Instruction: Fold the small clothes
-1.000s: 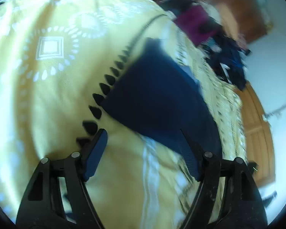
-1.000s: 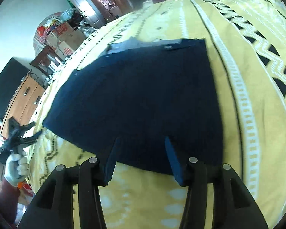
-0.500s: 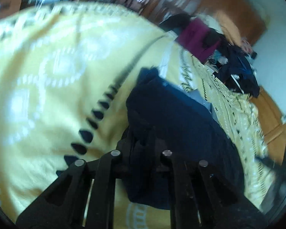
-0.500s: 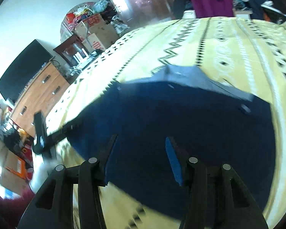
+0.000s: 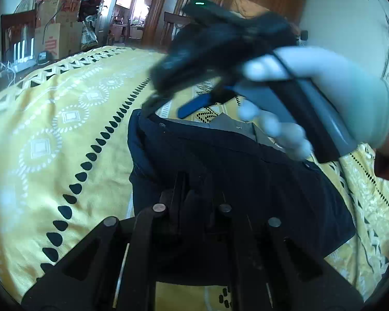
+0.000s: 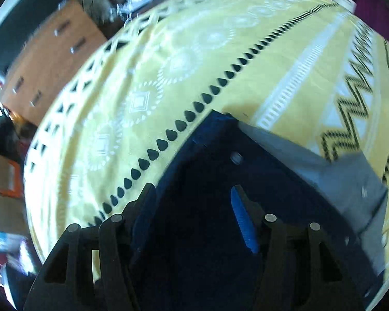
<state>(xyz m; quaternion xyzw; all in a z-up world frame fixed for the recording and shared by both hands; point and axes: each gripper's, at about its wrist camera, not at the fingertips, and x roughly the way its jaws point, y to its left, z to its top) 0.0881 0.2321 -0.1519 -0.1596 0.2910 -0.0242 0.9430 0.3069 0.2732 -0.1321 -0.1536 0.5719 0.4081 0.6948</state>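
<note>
Garment (image 5: 246,181) edge pinched in left jaws; bedspread (image 5: 64,129) alongside.

Bed: we saw a yellow patterned bedspread (image 5: 64,134) (white medallions, black teardrop rows).
On it: we found a dark navy garment (image 5: 220,171) lying there.

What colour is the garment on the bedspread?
Dark navy garment with a grey inner lining; clearest in the right wrist view.
</note>
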